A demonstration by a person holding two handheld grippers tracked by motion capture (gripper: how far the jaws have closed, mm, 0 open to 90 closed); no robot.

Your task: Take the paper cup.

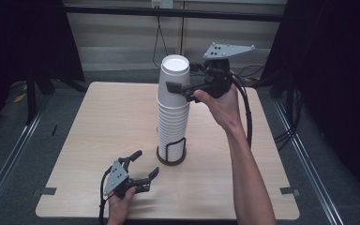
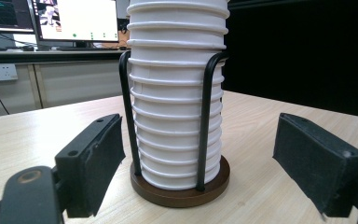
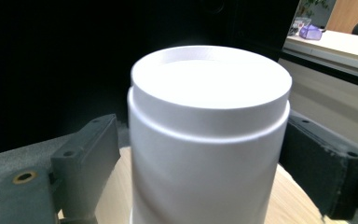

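Note:
A tall stack of upturned white paper cups (image 1: 172, 117) stands in a black wire holder on a round brown base (image 1: 171, 161) at mid-table. My right gripper (image 1: 180, 77) is at the top of the stack. It is shut on the top cup (image 1: 174, 70), which stands a little higher than the rest. In the right gripper view that cup (image 3: 209, 140) sits between the two pads, base up. My left gripper (image 1: 146, 162) rests open on the table just left of the base. In the left gripper view its pads (image 2: 98, 158) stand wide of the stack (image 2: 177, 107) and clear of the holder.
The wooden table (image 1: 98, 122) has bare room left and right of the stack. Dark curtains flank it, with metal floor rails along both sides. Beyond the table, the left gripper view has a desk with monitors (image 2: 74, 21).

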